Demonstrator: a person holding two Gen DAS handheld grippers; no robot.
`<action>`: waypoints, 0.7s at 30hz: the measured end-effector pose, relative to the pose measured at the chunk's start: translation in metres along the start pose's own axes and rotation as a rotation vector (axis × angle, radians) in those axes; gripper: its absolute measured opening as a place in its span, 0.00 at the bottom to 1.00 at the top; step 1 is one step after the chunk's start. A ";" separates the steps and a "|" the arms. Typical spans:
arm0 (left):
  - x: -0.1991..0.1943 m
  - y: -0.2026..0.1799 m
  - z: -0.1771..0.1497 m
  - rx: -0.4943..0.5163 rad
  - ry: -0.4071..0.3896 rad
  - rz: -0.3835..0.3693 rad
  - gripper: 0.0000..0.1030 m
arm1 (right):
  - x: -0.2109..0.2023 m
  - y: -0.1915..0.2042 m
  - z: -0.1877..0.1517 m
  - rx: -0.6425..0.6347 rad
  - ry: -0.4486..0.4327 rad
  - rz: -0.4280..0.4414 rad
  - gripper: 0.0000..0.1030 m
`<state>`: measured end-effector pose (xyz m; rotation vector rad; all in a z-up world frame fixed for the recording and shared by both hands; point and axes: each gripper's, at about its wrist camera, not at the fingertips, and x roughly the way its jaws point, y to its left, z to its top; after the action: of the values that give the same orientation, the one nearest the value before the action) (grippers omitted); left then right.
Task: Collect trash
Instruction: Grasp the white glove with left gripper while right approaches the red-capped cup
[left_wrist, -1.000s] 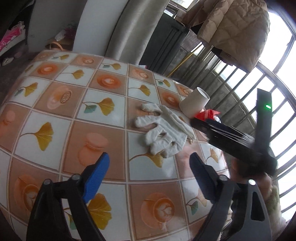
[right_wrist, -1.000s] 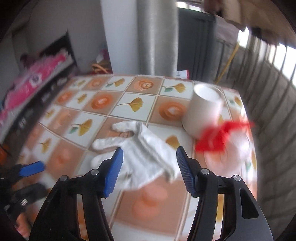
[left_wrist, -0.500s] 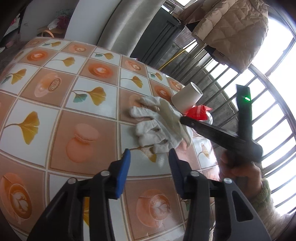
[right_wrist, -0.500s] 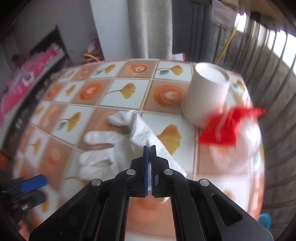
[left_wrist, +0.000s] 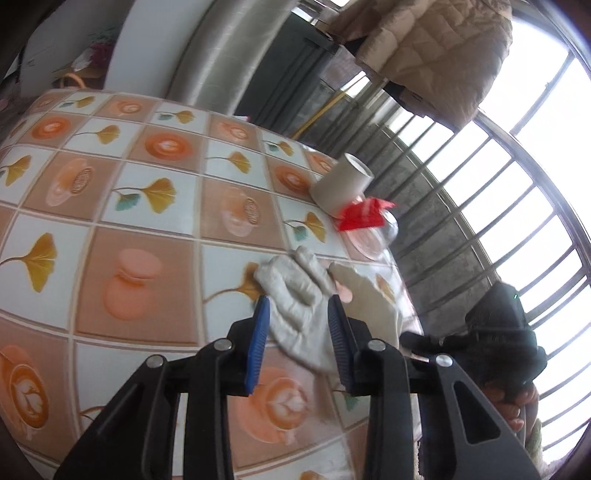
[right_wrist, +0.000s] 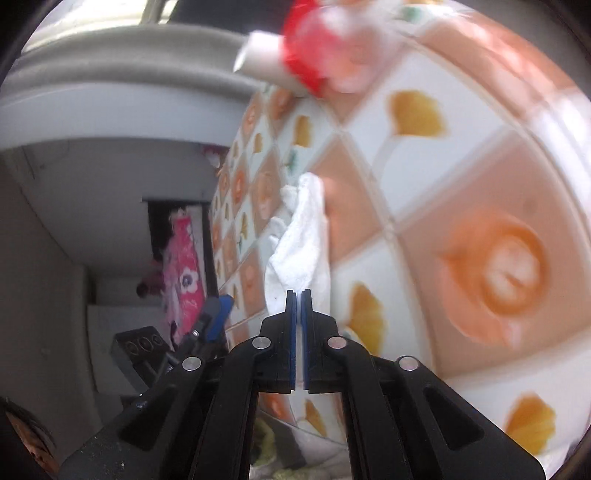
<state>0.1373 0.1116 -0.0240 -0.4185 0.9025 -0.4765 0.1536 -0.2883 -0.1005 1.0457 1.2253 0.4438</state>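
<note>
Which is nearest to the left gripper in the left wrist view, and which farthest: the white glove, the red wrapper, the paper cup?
From the left gripper:
1. White glove: lies right between its blue fingers, low in the middle.
2. Red wrapper: farther back, to the right, near the table's far edge.
3. Paper cup: just behind the wrapper, touching or nearly touching it.

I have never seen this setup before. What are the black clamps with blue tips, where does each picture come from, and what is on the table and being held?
No robot here: a person holds a two-finger gripper in each hand, each with a forward-looking fisheye camera. One picture looks along the left gripper, the other along the right gripper, which is rolled sideways. On the patterned tablecloth lie a white glove, a paper cup and a red wrapper. The right gripper is shut on the glove's edge; the left's jaws, just closing, straddle it, contact unclear.
</note>
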 end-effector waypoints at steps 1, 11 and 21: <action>0.002 -0.005 -0.001 0.009 0.009 -0.010 0.30 | -0.006 -0.002 -0.006 -0.014 -0.022 -0.021 0.13; 0.037 -0.071 -0.021 0.163 0.141 -0.150 0.47 | -0.064 -0.011 -0.022 -0.072 -0.218 -0.096 0.40; 0.093 -0.132 -0.065 0.488 0.202 0.091 0.53 | -0.095 -0.043 -0.024 -0.029 -0.291 -0.083 0.40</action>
<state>0.1049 -0.0577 -0.0496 0.1177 0.9581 -0.6423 0.0897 -0.3721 -0.0842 0.9928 0.9953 0.2345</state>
